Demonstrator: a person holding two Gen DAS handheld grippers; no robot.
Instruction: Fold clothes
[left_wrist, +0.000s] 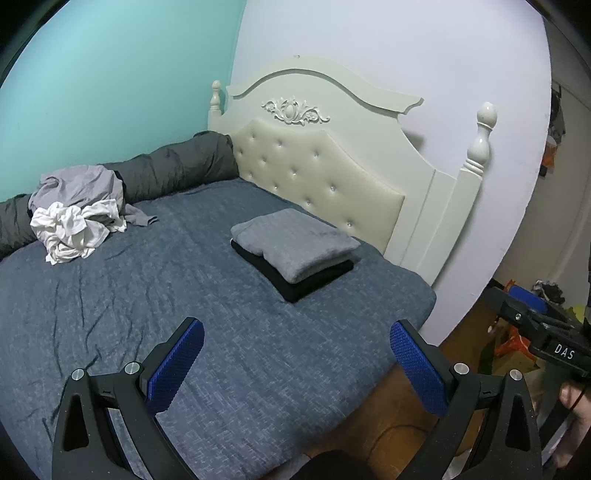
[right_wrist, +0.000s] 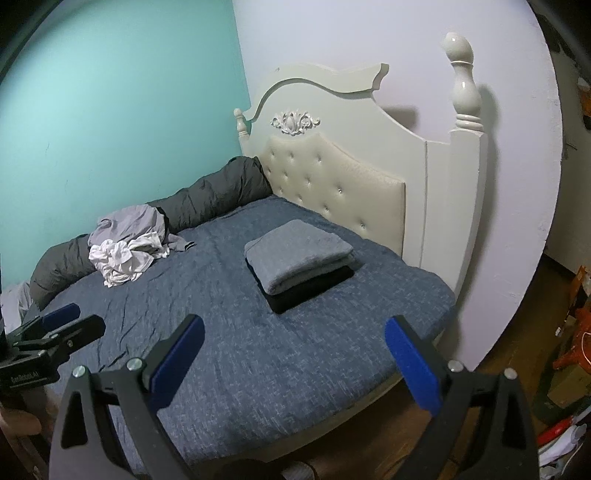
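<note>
A folded grey garment (left_wrist: 295, 243) lies on a folded black one (left_wrist: 295, 284) near the headboard; the stack also shows in the right wrist view (right_wrist: 299, 254). A crumpled heap of a lilac garment (left_wrist: 81, 184) and a white garment (left_wrist: 74, 230) lies at the far left by the wall, and it shows in the right wrist view too (right_wrist: 125, 247). My left gripper (left_wrist: 295, 354) is open and empty above the bed's near edge. My right gripper (right_wrist: 293, 350) is open and empty, also short of the stack. Each gripper shows at the other view's edge.
The bed has a blue cover (left_wrist: 221, 332) and a cream tufted headboard (left_wrist: 314, 173). A dark rolled duvet (left_wrist: 173, 162) runs along the teal wall. Wooden floor and clutter (right_wrist: 569, 362) lie to the right of the bed.
</note>
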